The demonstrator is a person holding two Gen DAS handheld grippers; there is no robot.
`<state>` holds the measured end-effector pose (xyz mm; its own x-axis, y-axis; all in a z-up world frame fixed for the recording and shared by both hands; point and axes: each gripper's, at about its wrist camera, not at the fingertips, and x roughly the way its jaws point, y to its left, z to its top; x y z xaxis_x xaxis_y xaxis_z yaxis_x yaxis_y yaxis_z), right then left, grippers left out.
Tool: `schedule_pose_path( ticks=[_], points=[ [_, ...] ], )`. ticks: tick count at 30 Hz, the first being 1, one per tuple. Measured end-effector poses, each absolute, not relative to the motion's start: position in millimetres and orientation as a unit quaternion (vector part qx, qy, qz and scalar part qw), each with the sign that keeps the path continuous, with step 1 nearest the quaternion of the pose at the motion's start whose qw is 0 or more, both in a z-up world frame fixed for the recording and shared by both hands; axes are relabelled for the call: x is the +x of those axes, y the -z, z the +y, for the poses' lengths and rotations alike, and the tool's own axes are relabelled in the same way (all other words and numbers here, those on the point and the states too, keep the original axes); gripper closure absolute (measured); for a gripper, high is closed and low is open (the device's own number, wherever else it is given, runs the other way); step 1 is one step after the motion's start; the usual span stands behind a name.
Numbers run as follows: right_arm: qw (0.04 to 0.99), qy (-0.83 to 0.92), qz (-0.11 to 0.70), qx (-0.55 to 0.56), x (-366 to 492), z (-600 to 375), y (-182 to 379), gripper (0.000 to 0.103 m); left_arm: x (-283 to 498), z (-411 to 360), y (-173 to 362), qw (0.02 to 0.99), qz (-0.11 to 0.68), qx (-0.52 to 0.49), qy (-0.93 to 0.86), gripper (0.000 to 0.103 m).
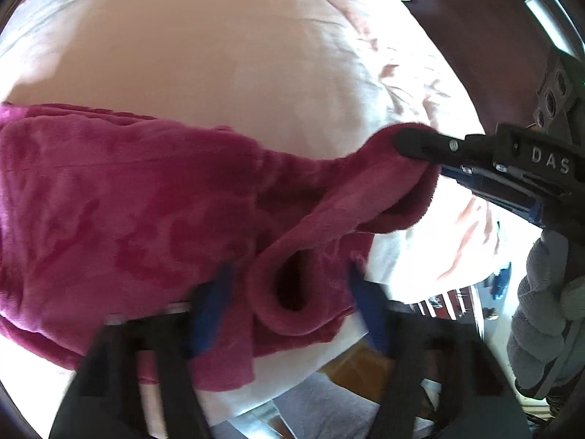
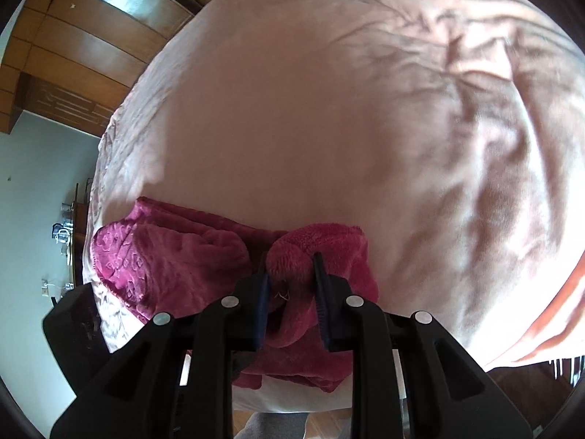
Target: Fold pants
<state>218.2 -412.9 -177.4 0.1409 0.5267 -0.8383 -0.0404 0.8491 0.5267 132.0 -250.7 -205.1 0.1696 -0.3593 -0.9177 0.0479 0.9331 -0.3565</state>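
Pants (image 1: 128,197): magenta fleece, lying across the near edge of the bed (image 1: 219,55), one end lifted.
Left gripper (image 1: 289,285): narrowed around a rolled cuff; blur hides whether its pads press, so I cannot tell if it grips.
Right gripper (image 2: 290,274): pinching a bunched fleece corner, raised off the sheet.
Doing it well: confirm the left hold first, then carry both ends together, level and taut, so layers stack square.
Risk: thick fleece probably slips or sags between holds.

A bed (image 2: 329,128) under a wrinkled pale pink sheet fills both views, brightly lit. Beyond it stand a wooden wardrobe (image 2: 73,36), a pale wall (image 2: 36,183) and a wood floor (image 1: 351,362)
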Motion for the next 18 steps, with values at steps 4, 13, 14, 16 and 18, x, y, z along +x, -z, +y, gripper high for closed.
schedule_pose_path(
  ticks=[4, 13, 14, 16, 18],
  points=[
    [0.736, -0.21, 0.615, 0.19, 223.5, -411.2, 164.3, 0.084, 127.4, -249.6, 187.6, 0.763, 0.616, -0.133, 0.146, 0.089],
    [0.725, -0.292, 0.592, 0.197, 226.1, -366.7, 121.2, 0.085, 87.0, -196.9, 122.6, 0.791, 0.569, -0.179, 0.135, 0.091],
    [0.723, -0.304, 0.589, 0.194, 225.9, -356.7, 116.1, 0.085, 82.0, -189.4, 116.6, 0.795, 0.564, -0.184, 0.128, 0.091],
    [0.717, -0.331, 0.584, 0.187, 225.4, -329.6, 105.4, 0.085, 67.1, -167.2, 104.8, 0.802, 0.553, -0.195, 0.11, 0.091],
    [0.711, -0.351, 0.581, 0.182, 224.8, -306.0, 99.5, 0.085, 56.5, -149.7, 99.1, 0.806, 0.546, -0.207, 0.094, 0.091]
  ],
)
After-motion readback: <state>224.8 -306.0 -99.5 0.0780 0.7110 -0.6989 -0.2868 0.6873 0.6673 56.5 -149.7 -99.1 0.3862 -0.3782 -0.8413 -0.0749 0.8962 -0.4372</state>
